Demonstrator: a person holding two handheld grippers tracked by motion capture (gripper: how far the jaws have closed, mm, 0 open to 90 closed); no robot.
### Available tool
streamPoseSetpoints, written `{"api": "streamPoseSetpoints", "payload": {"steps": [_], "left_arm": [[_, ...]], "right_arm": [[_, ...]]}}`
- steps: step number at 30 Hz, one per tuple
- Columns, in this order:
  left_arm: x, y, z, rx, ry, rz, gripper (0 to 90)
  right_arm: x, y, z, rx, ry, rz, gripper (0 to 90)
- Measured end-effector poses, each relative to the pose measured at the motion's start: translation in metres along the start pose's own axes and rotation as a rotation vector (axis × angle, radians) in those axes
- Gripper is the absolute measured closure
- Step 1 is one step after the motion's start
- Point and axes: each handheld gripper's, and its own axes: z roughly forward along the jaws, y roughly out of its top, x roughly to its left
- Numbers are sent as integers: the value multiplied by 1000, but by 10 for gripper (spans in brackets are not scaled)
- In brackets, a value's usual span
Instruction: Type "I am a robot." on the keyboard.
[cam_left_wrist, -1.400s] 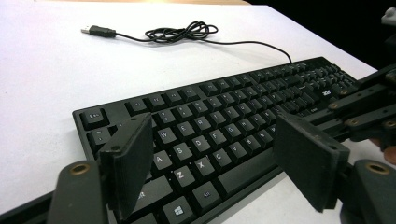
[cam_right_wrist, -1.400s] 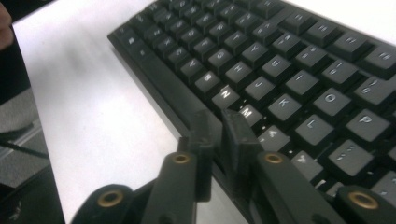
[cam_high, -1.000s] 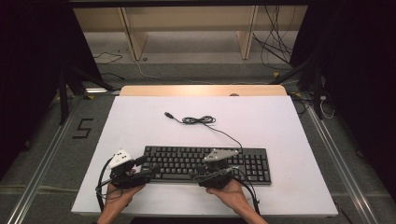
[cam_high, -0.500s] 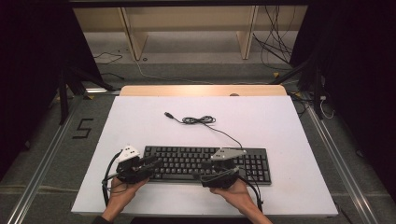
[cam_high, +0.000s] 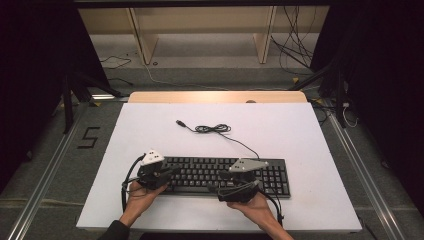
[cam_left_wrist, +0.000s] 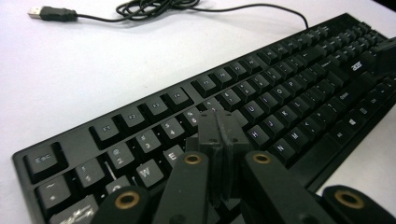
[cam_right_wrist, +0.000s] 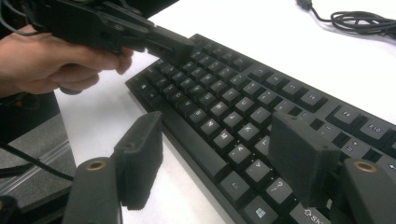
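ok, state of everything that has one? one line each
keyboard: flat on the table, nothing gripping it
cable: partly coiled behind the keyboard, loose
USB plug: unplugged, lying on the table
left claw: shut, empty, tips over the upper letter rows; jaws have just been closing
right claw: open, straddling the keyboard's near edge, pads not pressing; jaws have just been opening

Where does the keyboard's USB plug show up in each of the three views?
High view: the USB plug lies on the white table, beyond the keyboard, upper centre-left.
Left gripper view: plug at the top left corner.
Right gripper view: plug's rear end at the top edge, right of centre.
Shared landmark: the coiled cable.
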Motion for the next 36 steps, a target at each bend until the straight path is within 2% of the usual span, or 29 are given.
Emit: {"api": "streamPoseSetpoints", "payload": {"steps": [6,16,20,28,31,36], "left_arm": [[2,3,13,46,-4,-4,889],[6,4,22,70,3,-15,889],[4,6,29,94,10,-3,889],[5,5,32,109,24,-6,889],[4,3,33,122,35,10,890],[4,3,33,128,28,7,891]], "right_arm": [[2,0,-3,-10,-1,-5,358],[3,-2,-7,-17,-5,-13,350],[3,-2,-7,-17,-6,-12,350],[3,-2,-7,-17,-5,-12,349],[3,-2,-7,-19,-5,-14,350],[3,-2,-8,-21,-7,-14,350]]}}
